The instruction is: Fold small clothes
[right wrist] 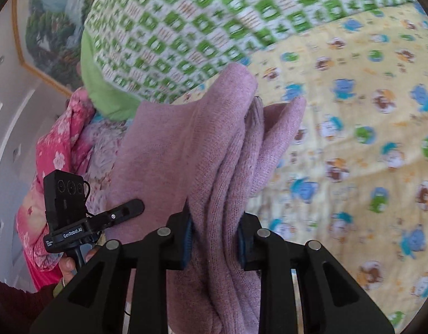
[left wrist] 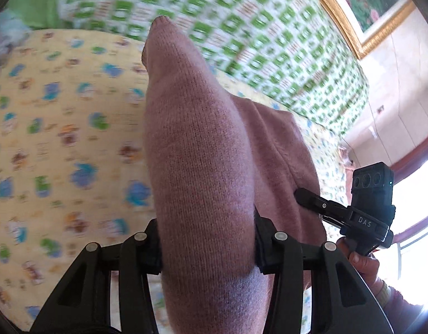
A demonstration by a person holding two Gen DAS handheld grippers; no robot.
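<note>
A pink knitted garment (left wrist: pixel 202 150) is held up off the bed between the two claws. In the left wrist view it fills the centre of the frame, running from the bottom edge up to a rounded tip near the upper middle. The left claw (left wrist: pixel 208 247) is seen pinching a thick bundle of it, its pads pressed into the knit from both sides. In the right wrist view the same garment (right wrist: pixel 186 153) rises from the bottom centre toward the middle of the frame, and the right claw (right wrist: pixel 214 239) is pressed onto several gathered layers.

The garment is judged to be soft, limp and light, with a fuzzy, non-slippery knit that bunches easily and stretches under its own weight. No risk of breakage is expected, but slack folds are likely to sag and shift. A hold at an edge or corner, hem or shoulder, would be better suited than the middle of a bundle, so that the cloth can be spread flat.

Its long axis is seen running away from each camera, from the claw toward the green-checked bedding (left wrist: pixel 242 27) at the top of both frames. The yellow cartoon-print sheet (right wrist: pixel 353 139) lies beneath. Which end is collar or hem cannot be told.
</note>
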